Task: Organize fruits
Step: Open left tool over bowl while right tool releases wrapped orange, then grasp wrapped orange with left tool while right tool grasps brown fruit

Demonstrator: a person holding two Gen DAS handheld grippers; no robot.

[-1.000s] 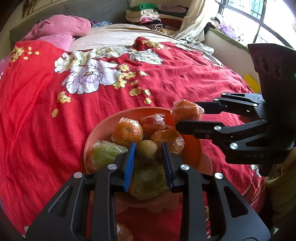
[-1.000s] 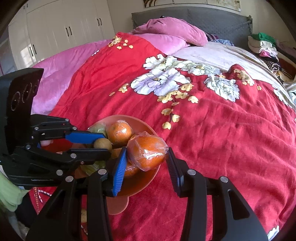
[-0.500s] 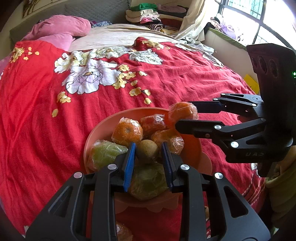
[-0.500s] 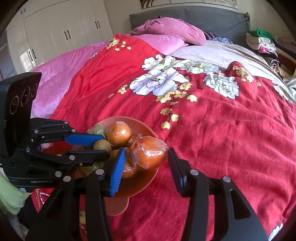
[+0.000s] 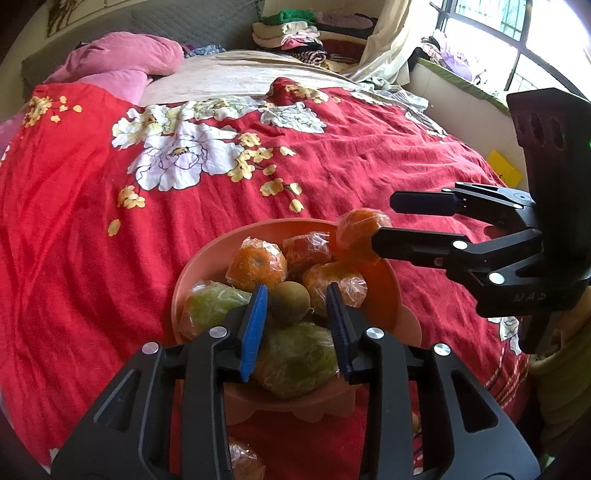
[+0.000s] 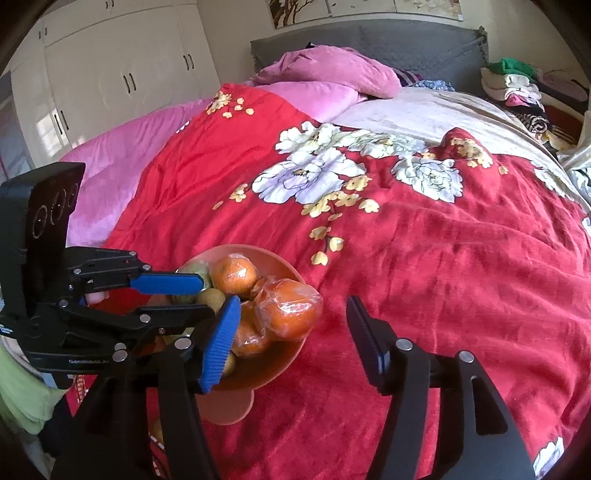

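Observation:
A salmon footed bowl [image 5: 207, 258] [image 6: 275, 257] stands on the red bedcover, piled with plastic-wrapped oranges and green fruits. My left gripper [image 5: 296, 291] [image 6: 207, 297] hangs over the bowl's near side. Its jaws are opening, and a small brown round fruit [image 5: 290, 302] lies between the pads on top of the pile, with a gap on its right. My right gripper [image 6: 291, 304] [image 5: 384, 219] is opening wide at the bowl's right rim. A wrapped orange [image 6: 291, 310] [image 5: 360, 232] rests on the pile against that gripper's left pad, clear of the right one.
The red floral bedcover [image 6: 424, 280] spreads beyond and right of the bowl. Pink pillows [image 6: 332, 74] and a grey headboard are at the far end, with folded clothes [image 5: 295, 33] beside them. Another wrapped orange [image 5: 243, 461] lies on the bed below the bowl.
My right gripper's jaws have spread and let go of the wrapped orange, which has sunk onto the pile. My left gripper's jaws have parted a little around the brown fruit.

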